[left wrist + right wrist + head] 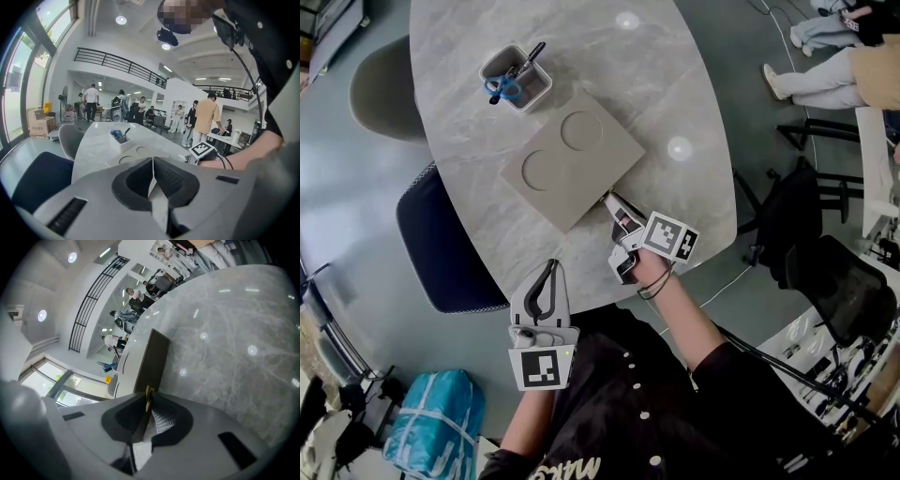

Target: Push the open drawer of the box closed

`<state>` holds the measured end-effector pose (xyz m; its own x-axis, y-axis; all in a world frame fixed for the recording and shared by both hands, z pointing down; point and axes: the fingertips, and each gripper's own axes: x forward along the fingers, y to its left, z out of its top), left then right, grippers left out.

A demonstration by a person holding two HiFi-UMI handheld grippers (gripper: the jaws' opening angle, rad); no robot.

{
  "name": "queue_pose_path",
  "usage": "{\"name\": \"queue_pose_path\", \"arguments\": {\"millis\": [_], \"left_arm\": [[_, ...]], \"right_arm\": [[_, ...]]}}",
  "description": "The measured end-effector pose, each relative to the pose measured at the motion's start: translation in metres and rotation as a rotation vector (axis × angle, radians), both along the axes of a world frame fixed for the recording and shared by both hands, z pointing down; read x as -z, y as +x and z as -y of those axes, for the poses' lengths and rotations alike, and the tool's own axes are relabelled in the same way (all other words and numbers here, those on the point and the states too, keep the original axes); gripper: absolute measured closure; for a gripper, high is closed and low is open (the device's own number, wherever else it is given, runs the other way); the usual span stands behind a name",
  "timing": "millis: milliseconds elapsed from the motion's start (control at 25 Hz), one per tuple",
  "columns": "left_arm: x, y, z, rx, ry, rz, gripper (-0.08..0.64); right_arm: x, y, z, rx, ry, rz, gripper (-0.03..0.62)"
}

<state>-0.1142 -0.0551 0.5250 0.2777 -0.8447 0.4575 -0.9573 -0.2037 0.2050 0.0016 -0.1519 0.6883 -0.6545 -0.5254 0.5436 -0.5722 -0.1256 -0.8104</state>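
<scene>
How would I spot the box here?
Look at the grey marble table. Near its middle lies the box, a flat tan square just beyond the right gripper. Unlike the small white cup of pens beside it, its top has two round dents.

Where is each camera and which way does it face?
Head view: on the head, steeply down at table, box, left claw, right claw, torso.
Left gripper view: on left claw, facing across table to pen cup; right hand shows.
Right gripper view: on right claw, tips at box edge.
All share the box.
</scene>
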Motion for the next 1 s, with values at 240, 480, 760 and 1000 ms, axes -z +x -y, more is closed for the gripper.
{"name": "queue_pose_path", "arguments": {"millis": [240,480,760,1000], "left_arm": [[0.001,-0.001,0.001,0.003,-0.002,0.001,0.543],[0.008,-0.001,0.003,0.002,0.023,0.005,0.543],[0.026,0.006,-0.001,-0.007,0.06,0.018,0.543],[0.048,0.017,-0.003,-0.031,0.112,0.037,0.543]], "right_arm": [[0.001,0.0,0.001,-0.003,-0.005,0.002,0.557],[0.002,0.003,0.0,0.036,0.009,-0.047,0.559],[0.024,0.027,-0.01,0.041,0.043,-0.076,0.583],[0.077,0.05,-0.015,0.067,0.195,-0.142,0.594]]}}
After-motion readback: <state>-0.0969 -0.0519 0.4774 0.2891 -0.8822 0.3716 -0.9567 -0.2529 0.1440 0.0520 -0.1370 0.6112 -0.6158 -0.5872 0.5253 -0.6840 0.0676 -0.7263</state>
